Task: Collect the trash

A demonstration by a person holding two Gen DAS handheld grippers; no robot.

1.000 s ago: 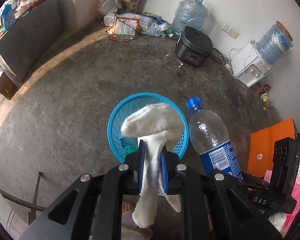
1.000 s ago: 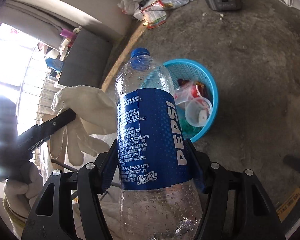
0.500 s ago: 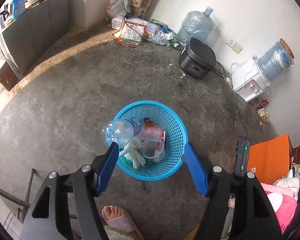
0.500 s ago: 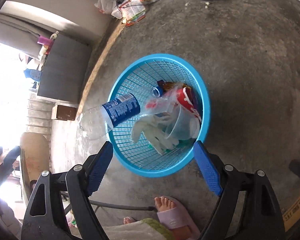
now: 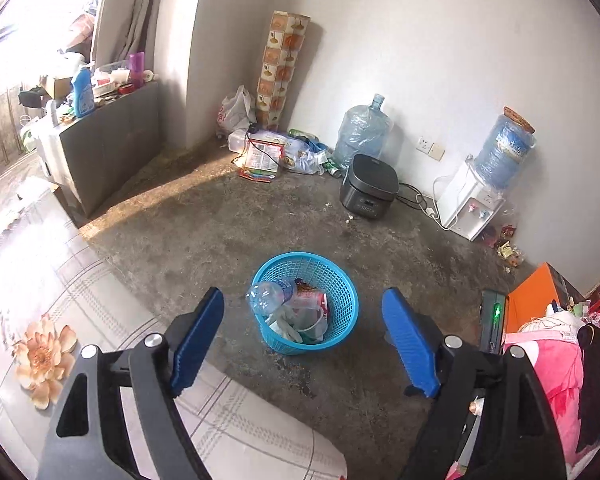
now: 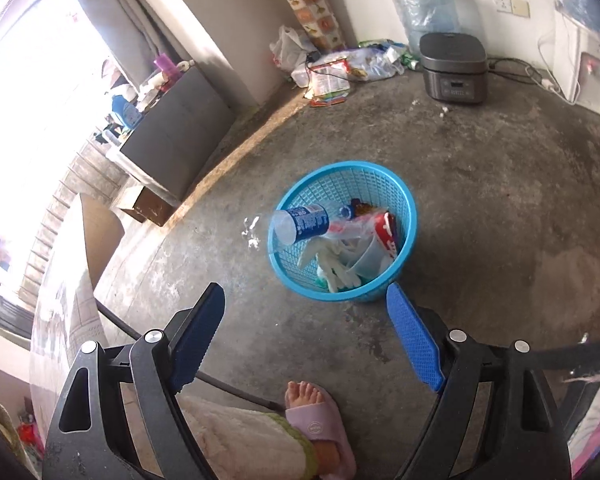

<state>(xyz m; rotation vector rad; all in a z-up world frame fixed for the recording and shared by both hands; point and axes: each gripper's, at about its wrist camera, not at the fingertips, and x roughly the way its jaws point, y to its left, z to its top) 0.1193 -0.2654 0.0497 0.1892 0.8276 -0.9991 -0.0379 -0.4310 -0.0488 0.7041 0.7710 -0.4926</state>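
Both claws, left claw (image 5: 302, 340) and right claw (image 6: 306, 338), are hanging released and empty, the left's jaws having just been opening; bottle (image 6: 300, 224) is overhanging the basket (image 6: 404, 200) rim, so nudging it fully inside seems wise.

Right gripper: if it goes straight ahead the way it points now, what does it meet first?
Probably the blue basket's near rim, or bare concrete floor just short of it; depth is unclear. The right gripper is open and empty.

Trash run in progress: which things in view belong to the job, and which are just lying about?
Job:
blue basket
Pepsi bottle, half over the rim
white glove
clear cup
both tongs, open: left, right

Lying about:
rice cooker
water dispenser
water jug
orange box
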